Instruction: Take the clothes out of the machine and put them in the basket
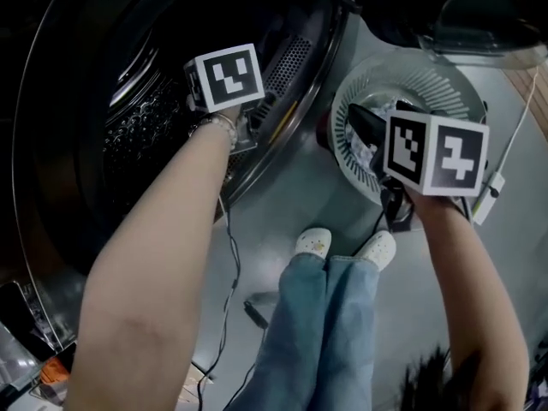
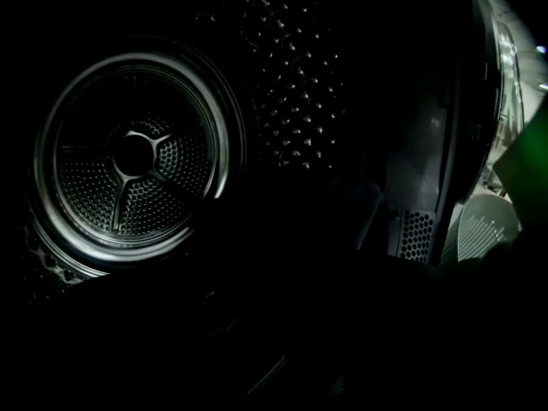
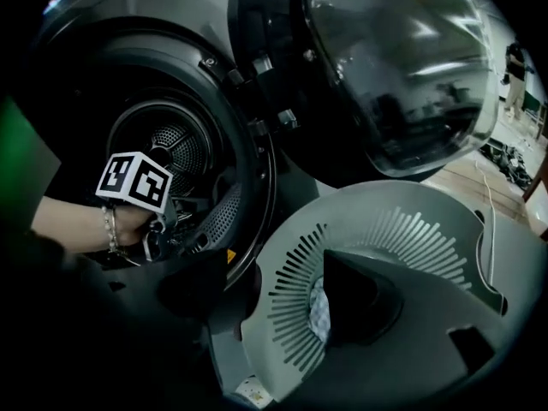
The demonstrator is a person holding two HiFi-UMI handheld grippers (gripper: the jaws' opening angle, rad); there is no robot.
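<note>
My right tongs [image 3: 278, 272] hang released over the basket [image 3: 411, 229] — my left tongs [image 3: 167, 234] sit inside the dark drum [image 2: 128, 157], grip unreadable.

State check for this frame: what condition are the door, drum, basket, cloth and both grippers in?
Machine door: open.
Drum: no clothes visible in its lit part; the rest is too dark to tell.
Basket: upright, cloth inside.
White cloth: lying loose in the basket, not gripped.
Left gripper: inside the drum mouth, jaws too dark to read.
Right gripper: over the basket, jaws apart, empty.
</note>
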